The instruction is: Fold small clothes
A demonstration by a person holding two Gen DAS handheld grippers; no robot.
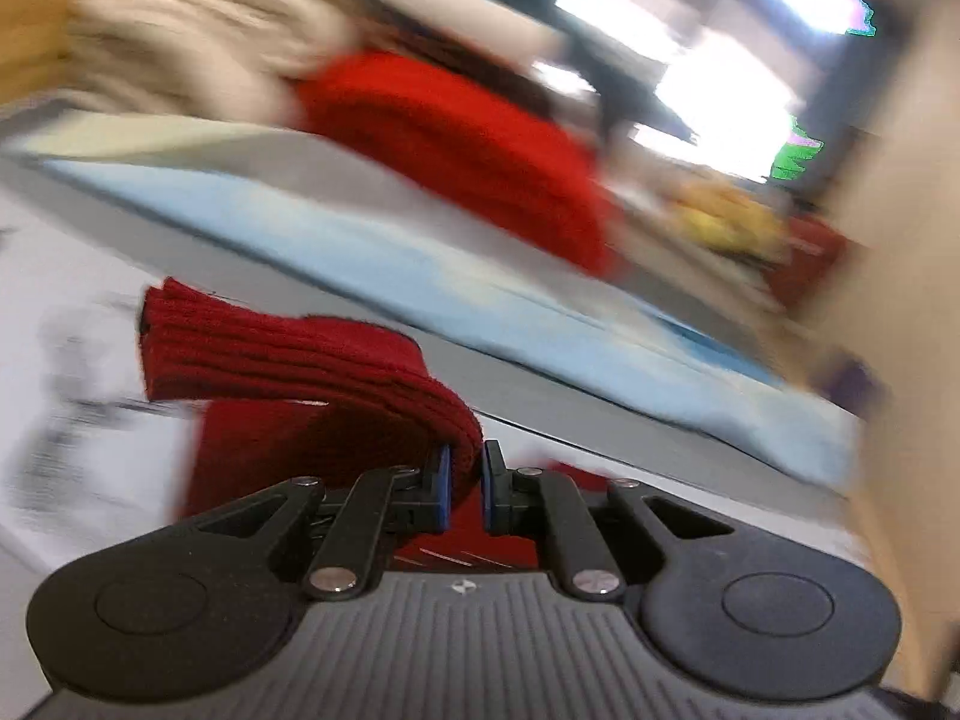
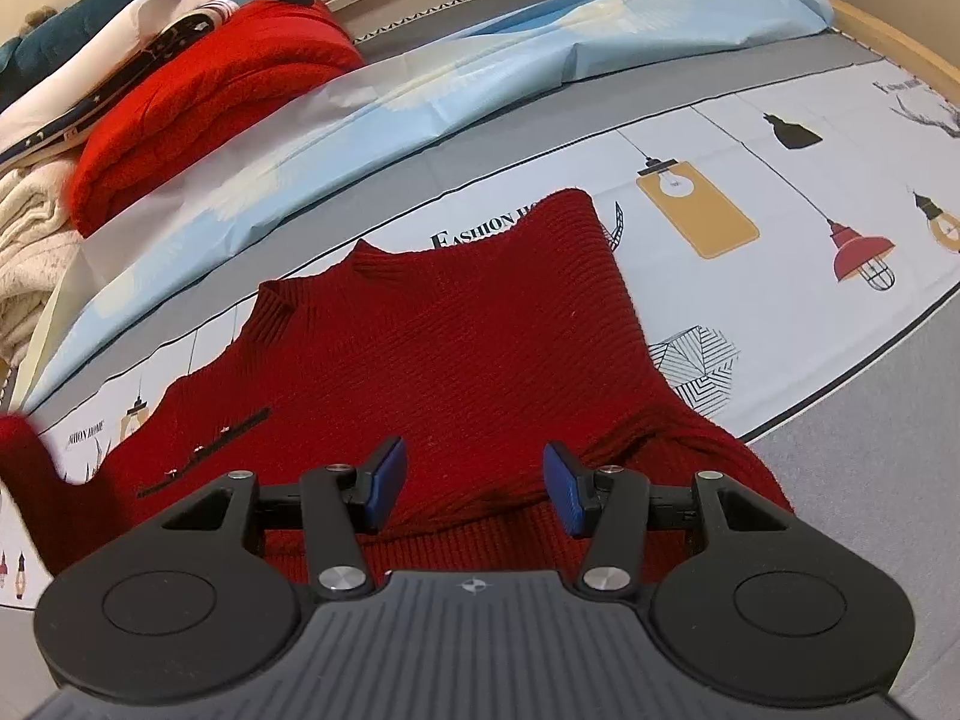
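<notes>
A dark red ribbed knit sweater [image 2: 456, 348] lies spread on a printed white cloth [image 2: 780, 228], collar pointing away from me. My right gripper [image 2: 474, 489] is open and empty, its blue pads [image 2: 564, 495] just above the sweater's near part. My left gripper [image 1: 465, 483] is shut on a ribbed sleeve end of the sweater [image 1: 288, 360], which drapes over to the left; that view is motion-blurred.
A pile of folded clothes stands at the far left: a bright red knit [image 2: 198, 102], a cream knit [image 2: 24, 240], white and dark teal pieces [image 2: 120, 6]. A light blue sheet [image 2: 480, 60] lies behind the printed cloth. Grey surface [image 2: 870, 480] lies at the right.
</notes>
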